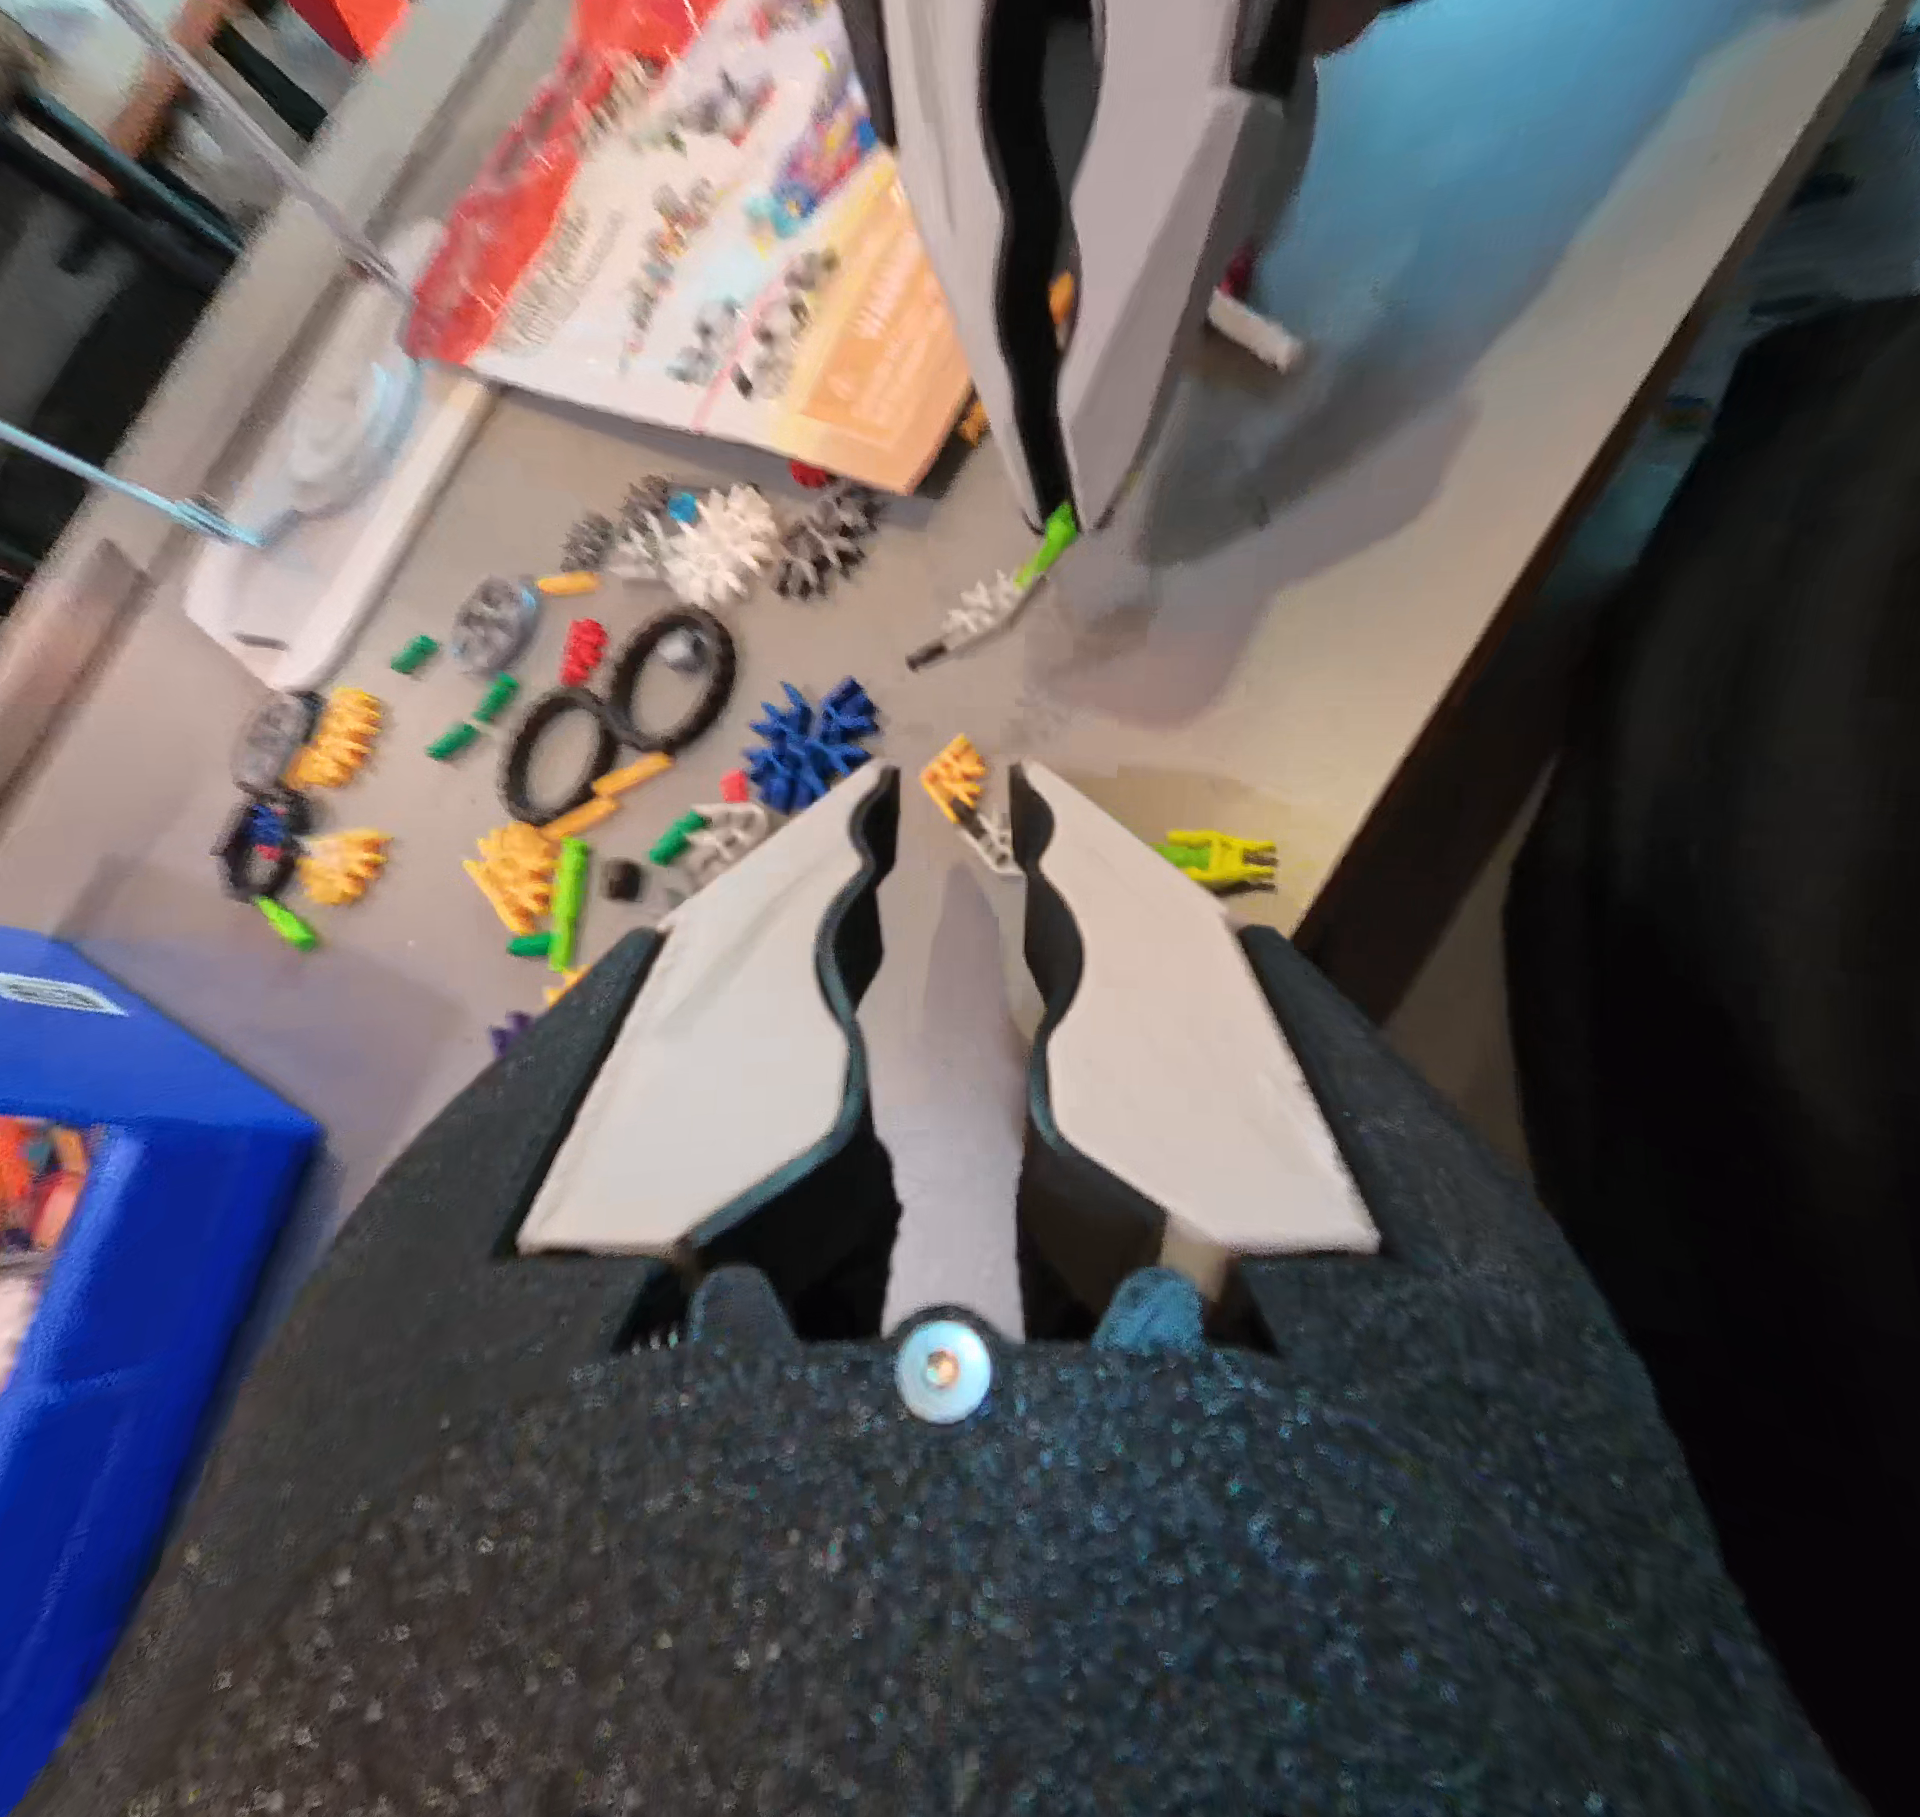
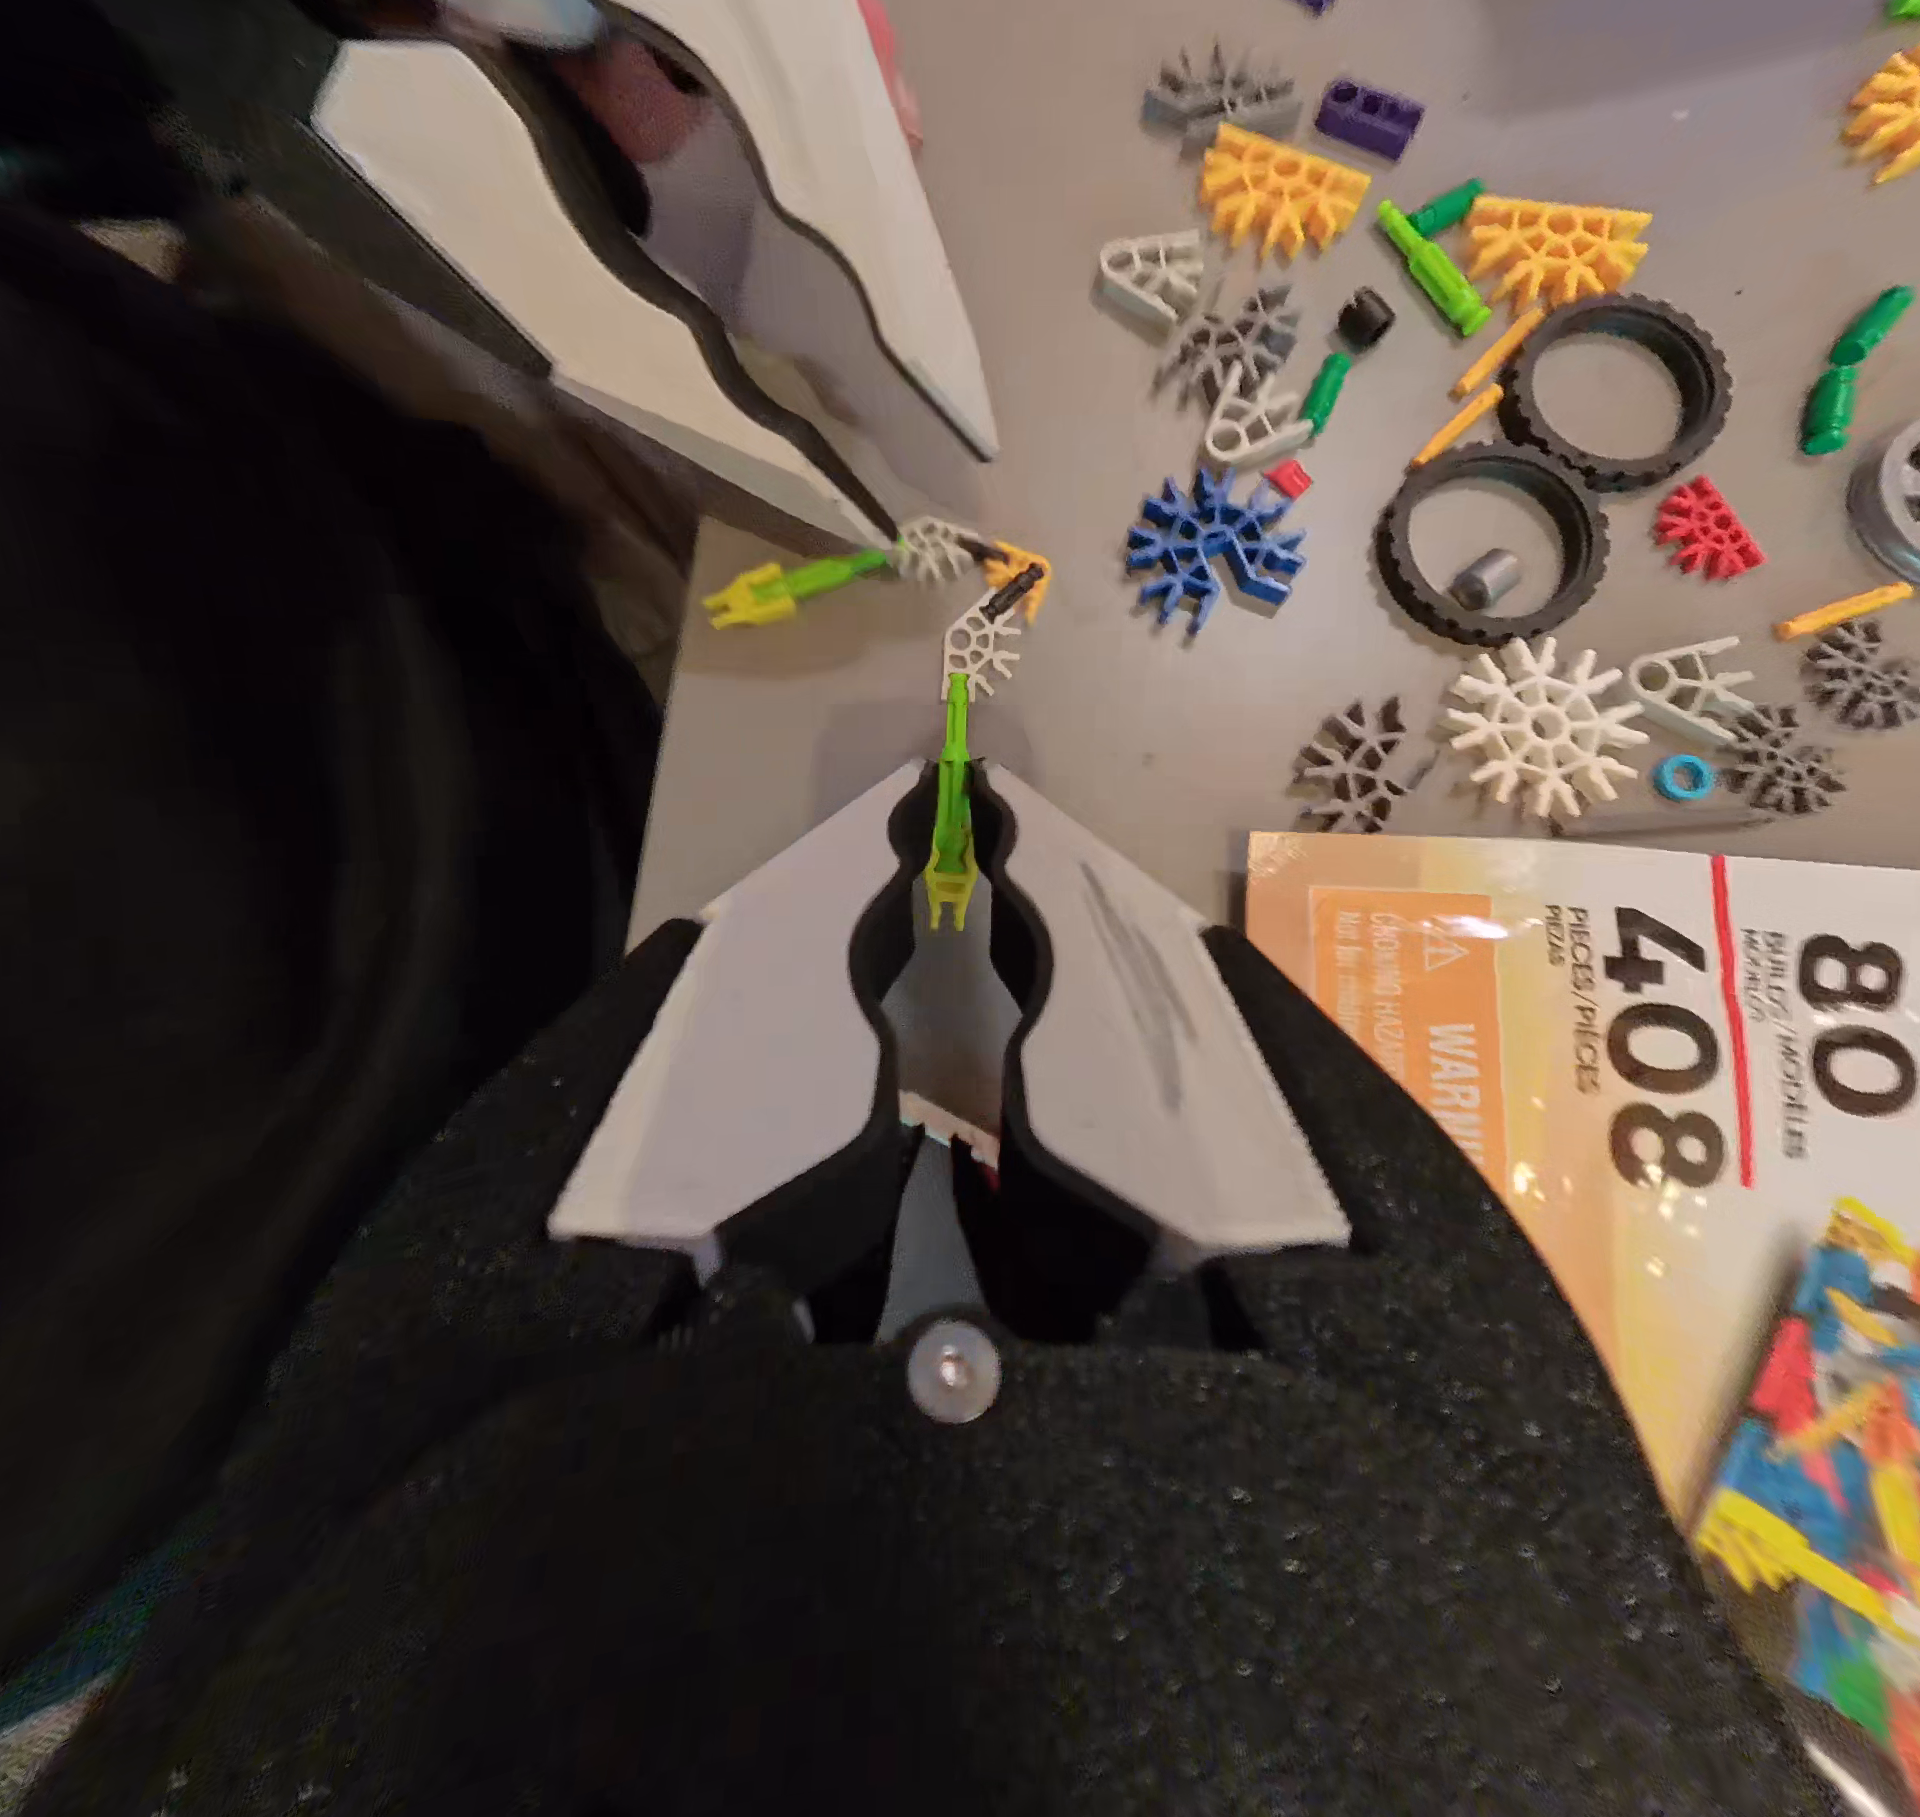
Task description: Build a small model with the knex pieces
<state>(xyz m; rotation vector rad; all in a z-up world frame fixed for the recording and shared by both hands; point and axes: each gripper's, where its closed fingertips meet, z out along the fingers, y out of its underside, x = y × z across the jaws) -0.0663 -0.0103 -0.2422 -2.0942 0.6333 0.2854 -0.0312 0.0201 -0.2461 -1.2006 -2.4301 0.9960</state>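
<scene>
My right gripper (image 2: 954,770) is shut on a green rod (image 2: 952,801) with a yellow-green clip at its rear end. A white connector (image 2: 982,645) and a short black rod (image 2: 1013,604) stick out from the rod's front end. It hangs from above in the left wrist view (image 1: 1049,520). My left gripper (image 1: 954,775) is open, low over the grey table (image 2: 1039,209). Between its fingers lie a yellow connector (image 1: 956,775) and a white connector (image 1: 992,837). In the right wrist view one fingertip (image 2: 888,541) touches that white connector (image 2: 935,552), which joins a green rod (image 2: 831,572) and a yellow-green clip (image 2: 748,598).
Loose parts lie across the table: two black tyres (image 2: 1616,391), a blue snowflake connector (image 2: 1216,546), a white one (image 2: 1543,723), yellow fans, green rods. A printed box (image 2: 1558,1092) lies beside my right gripper. A blue box (image 1: 125,1196) stands left. The table edge (image 1: 1455,728) and dark clothing are close.
</scene>
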